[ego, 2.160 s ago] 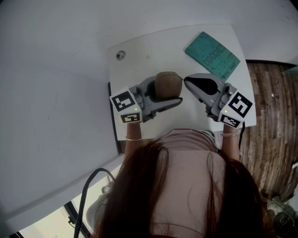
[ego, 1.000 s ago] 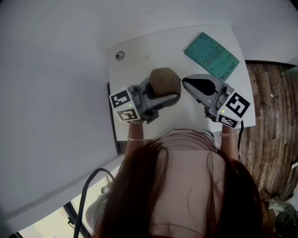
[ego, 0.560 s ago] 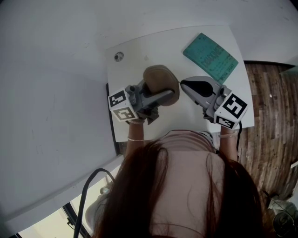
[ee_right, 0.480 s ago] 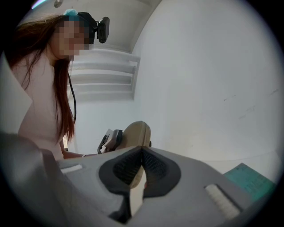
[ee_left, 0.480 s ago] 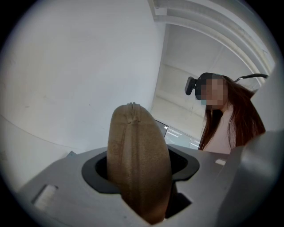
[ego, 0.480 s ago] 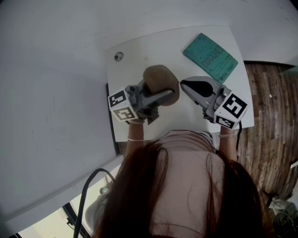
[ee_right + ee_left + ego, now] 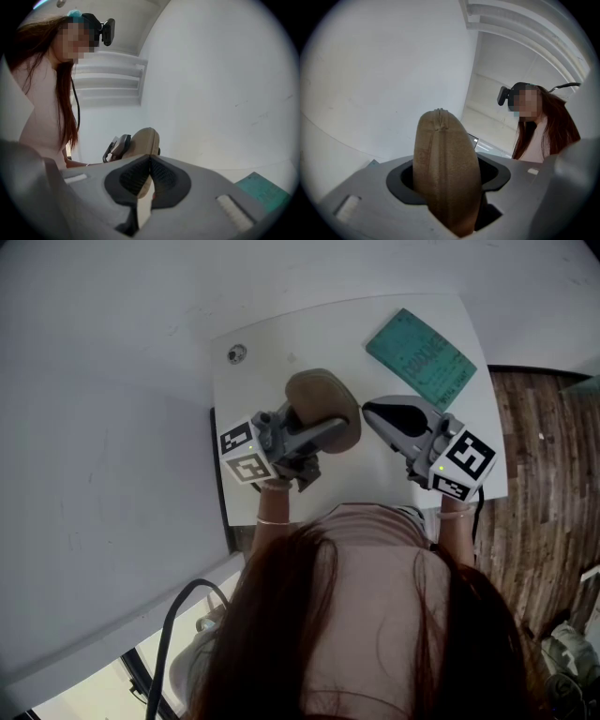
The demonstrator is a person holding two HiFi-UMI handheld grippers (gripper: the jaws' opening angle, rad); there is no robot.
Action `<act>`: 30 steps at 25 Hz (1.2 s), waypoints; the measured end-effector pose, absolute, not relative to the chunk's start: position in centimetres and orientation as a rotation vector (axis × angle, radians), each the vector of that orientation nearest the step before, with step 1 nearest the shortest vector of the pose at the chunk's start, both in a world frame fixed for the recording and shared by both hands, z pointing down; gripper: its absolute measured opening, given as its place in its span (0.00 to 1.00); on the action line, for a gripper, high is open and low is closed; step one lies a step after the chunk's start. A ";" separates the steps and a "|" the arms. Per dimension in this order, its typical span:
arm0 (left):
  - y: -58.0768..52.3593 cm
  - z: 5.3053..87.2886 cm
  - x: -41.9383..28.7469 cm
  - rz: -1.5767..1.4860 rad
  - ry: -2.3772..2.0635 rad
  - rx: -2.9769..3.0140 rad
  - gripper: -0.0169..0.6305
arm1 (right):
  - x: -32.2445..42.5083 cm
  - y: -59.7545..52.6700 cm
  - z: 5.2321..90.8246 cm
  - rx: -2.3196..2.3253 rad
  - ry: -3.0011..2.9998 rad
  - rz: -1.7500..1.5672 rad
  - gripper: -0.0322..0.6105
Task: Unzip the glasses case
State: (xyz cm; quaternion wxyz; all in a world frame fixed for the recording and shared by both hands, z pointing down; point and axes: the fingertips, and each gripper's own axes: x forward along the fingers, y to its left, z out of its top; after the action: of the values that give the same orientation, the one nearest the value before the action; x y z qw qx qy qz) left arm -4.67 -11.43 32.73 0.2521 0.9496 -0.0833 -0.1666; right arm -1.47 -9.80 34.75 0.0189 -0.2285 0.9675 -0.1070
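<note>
Glasses case (image 7: 323,407), a tan, rounded pouch, sits gripped in the left tongs (image 7: 334,427) over the middle of the white desk (image 7: 272,362) in the head view. Whether it touches the desktop I cannot tell from up here. The right tongs (image 7: 373,412) point at it from the right, their tips just beside its right end. A teal booklet (image 7: 419,356) lies at the far right of the desk, well apart from the case, and a small round fitting (image 7: 236,353) sits in the far left corner. Wooden floor (image 7: 544,474) shows past the desk's right edge.

In the left gripper view, the left tongs (image 7: 449,187) are clenched on the case (image 7: 443,154), which stands on edge between the dark pads and rises well above them. A ridged seam runs down the narrow side facing the camera. A person with long hair (image 7: 548,122) stands behind to the right.

In the right gripper view, the right tongs (image 7: 150,158) are closed on themselves, the ribbed pads meeting at the tip with nothing held. Beyond the tip the case (image 7: 143,138) is seen end-on, with the left tongs (image 7: 117,147) at its left. The booklet (image 7: 262,187) lies at the lower right.
</note>
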 end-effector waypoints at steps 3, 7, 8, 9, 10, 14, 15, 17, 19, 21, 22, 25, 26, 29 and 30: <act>-11.8 32.4 -5.1 -0.507 -0.231 2.558 0.49 | -1.6 -9.7 34.9 -0.705 3.012 -0.333 0.05; -12.0 32.0 -5.6 -0.541 -0.237 2.546 0.49 | -1.8 -9.5 35.1 -0.694 3.018 -0.340 0.05; -12.0 31.9 -5.7 -0.545 -0.239 2.543 0.49 | -1.8 -9.5 35.1 -0.693 3.016 -0.341 0.05; -12.1 31.9 -5.7 -0.552 -0.241 2.540 0.49 | -1.9 -9.5 35.1 -0.692 3.015 -0.341 0.05; -12.1 31.9 -5.8 -0.561 -0.244 2.536 0.49 | -1.9 -9.5 35.0 -0.690 3.015 -0.339 0.05; -12.2 31.6 -6.3 -0.597 -0.250 2.523 0.49 | -2.1 -9.4 35.2 -0.686 3.021 -0.336 0.05; -12.2 31.6 -6.3 -0.601 -0.250 2.522 0.49 | -2.1 -9.4 35.1 -0.687 3.021 -0.336 0.05; -12.3 31.5 -6.3 -0.610 -0.249 2.516 0.49 | -2.1 -9.4 35.0 -0.688 3.019 -0.333 0.05; -12.3 31.5 -6.3 -0.614 -0.250 2.510 0.49 | -2.1 -9.4 35.0 -0.690 3.021 -0.331 0.05; -12.3 31.6 -6.3 -0.611 -0.252 2.509 0.49 | -2.1 -9.4 35.0 -0.693 3.026 -0.329 0.05; -12.4 31.6 -6.3 -0.610 -0.253 2.509 0.49 | -2.1 -9.4 35.0 -0.693 3.029 -0.328 0.05; -12.4 31.6 -6.5 -0.617 -0.255 2.503 0.49 | -2.2 -9.4 35.0 -0.691 3.029 -0.326 0.05; -12.4 31.6 -6.6 -0.620 -0.256 2.501 0.49 | -2.3 -9.4 35.0 -0.689 3.028 -0.325 0.05; -12.4 31.5 -6.6 -0.627 -0.254 2.497 0.49 | -2.3 -9.4 34.8 -0.689 3.025 -0.323 0.05; -12.4 31.5 -6.6 -0.630 -0.253 2.495 0.49 | -2.3 -9.4 34.7 -0.690 3.024 -0.320 0.05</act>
State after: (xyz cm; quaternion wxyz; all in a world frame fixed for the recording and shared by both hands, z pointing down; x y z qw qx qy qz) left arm -6.64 -12.44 31.46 0.2743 0.9279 -0.0941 -0.2342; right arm -2.27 -9.44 34.71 0.0117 -0.2211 0.9697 -0.1028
